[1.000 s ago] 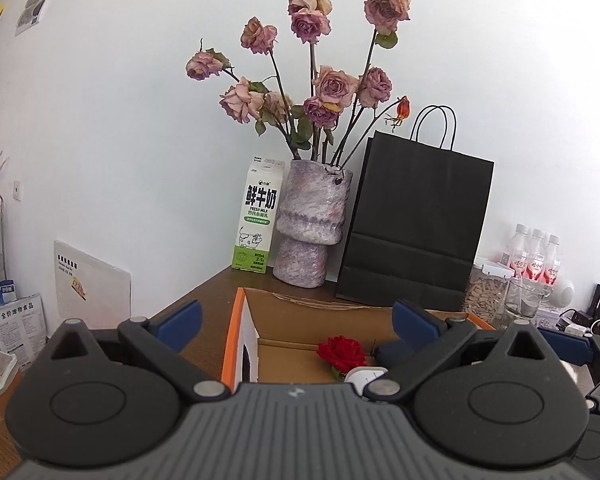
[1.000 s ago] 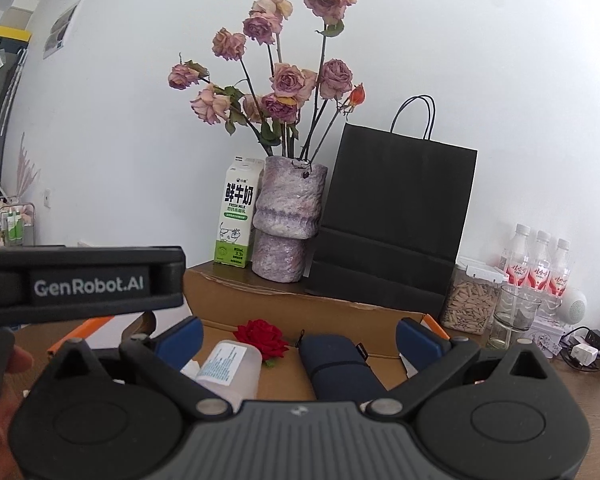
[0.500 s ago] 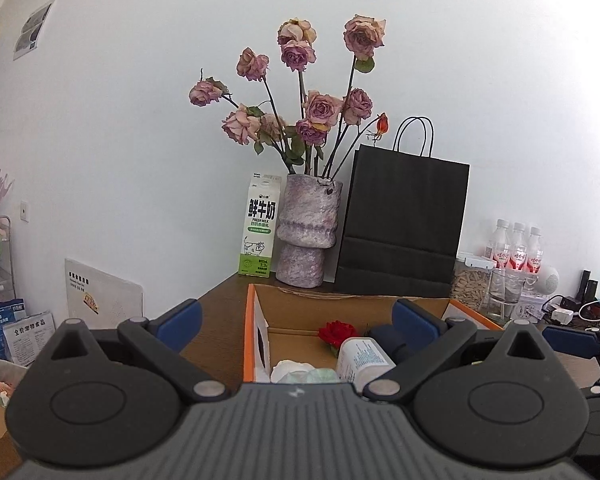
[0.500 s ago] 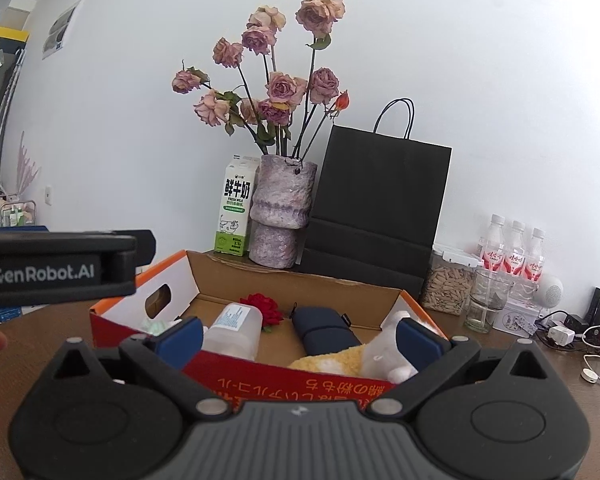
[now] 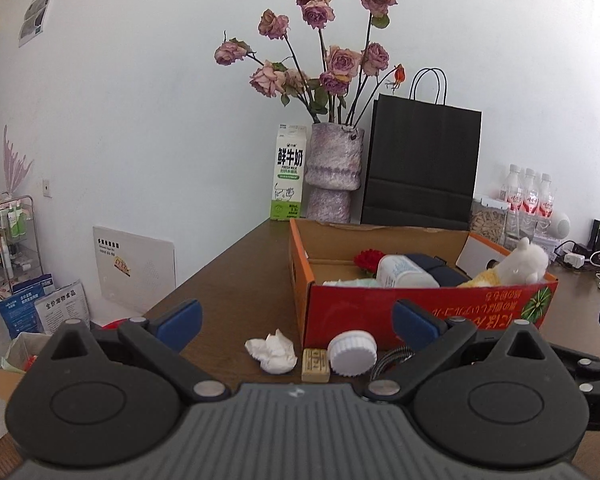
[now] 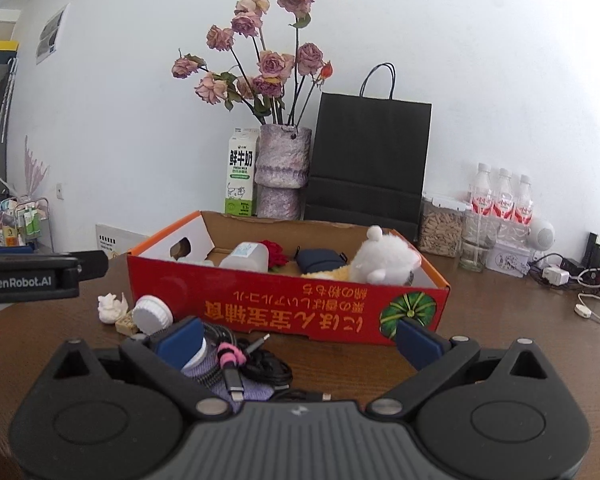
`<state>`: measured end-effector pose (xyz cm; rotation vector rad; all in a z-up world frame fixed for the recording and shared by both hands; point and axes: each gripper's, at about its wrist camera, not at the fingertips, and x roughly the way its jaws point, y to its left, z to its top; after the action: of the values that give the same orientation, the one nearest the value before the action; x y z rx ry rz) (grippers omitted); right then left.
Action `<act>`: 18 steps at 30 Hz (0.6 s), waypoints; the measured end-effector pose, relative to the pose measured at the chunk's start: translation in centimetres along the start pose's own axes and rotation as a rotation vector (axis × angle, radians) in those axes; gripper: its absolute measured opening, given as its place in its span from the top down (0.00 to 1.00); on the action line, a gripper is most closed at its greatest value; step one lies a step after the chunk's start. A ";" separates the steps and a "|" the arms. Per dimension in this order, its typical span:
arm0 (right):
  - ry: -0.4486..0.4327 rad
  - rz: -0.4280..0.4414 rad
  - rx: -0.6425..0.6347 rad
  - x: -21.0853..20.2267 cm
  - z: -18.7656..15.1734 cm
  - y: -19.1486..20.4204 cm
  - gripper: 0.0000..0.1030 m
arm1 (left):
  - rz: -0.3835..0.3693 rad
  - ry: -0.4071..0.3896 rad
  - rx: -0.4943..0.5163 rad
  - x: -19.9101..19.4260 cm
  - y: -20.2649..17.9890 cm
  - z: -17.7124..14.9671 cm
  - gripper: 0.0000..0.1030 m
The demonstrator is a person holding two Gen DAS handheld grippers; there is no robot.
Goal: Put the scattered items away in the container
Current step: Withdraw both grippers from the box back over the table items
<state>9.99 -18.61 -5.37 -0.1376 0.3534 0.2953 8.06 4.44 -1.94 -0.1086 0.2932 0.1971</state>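
A red cardboard box [image 5: 420,308] [image 6: 300,308] stands on the brown table. It holds a white bottle [image 6: 246,256], a red rose [image 6: 274,252], a navy pouch [image 6: 318,260] and a white plush toy [image 6: 384,258]. On the table in front of its left corner lie a crumpled tissue [image 5: 274,350], a small tan block [image 5: 315,365], a white round jar [image 5: 352,354], coiled cables [image 6: 252,360] and a purple cloth [image 6: 244,390]. My left gripper [image 5: 296,322] is open, just short of the tissue and jar. My right gripper [image 6: 300,340] is open over the cables, holding nothing.
Behind the box stand a milk carton [image 6: 241,176], a vase of dried roses [image 6: 282,176] and a black paper bag [image 6: 370,164]. Water bottles [image 6: 502,200], a seed jar [image 6: 440,226], a glass [image 6: 474,250] and charger cables [image 6: 556,276] crowd the right. The table's left edge [image 5: 204,276] drops to floor clutter.
Both grippers have drawn back from above the box toward the table's near side. The box's red front and the loose items before it have come into view.
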 end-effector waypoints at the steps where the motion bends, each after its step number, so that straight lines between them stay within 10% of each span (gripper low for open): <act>1: 0.011 -0.002 -0.004 -0.2 -0.3 -0.1 0.00 | 0.001 0.011 -0.001 -0.2 0.2 -0.4 0.00; 18: 0.178 0.013 0.053 0.6 -3.6 -1.3 0.00 | 0.002 0.136 0.040 -0.1 1.5 -2.8 0.00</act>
<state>9.82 -20.37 -8.79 -0.1096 0.5388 0.2870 6.87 5.55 -4.69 -0.0822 0.4320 0.1859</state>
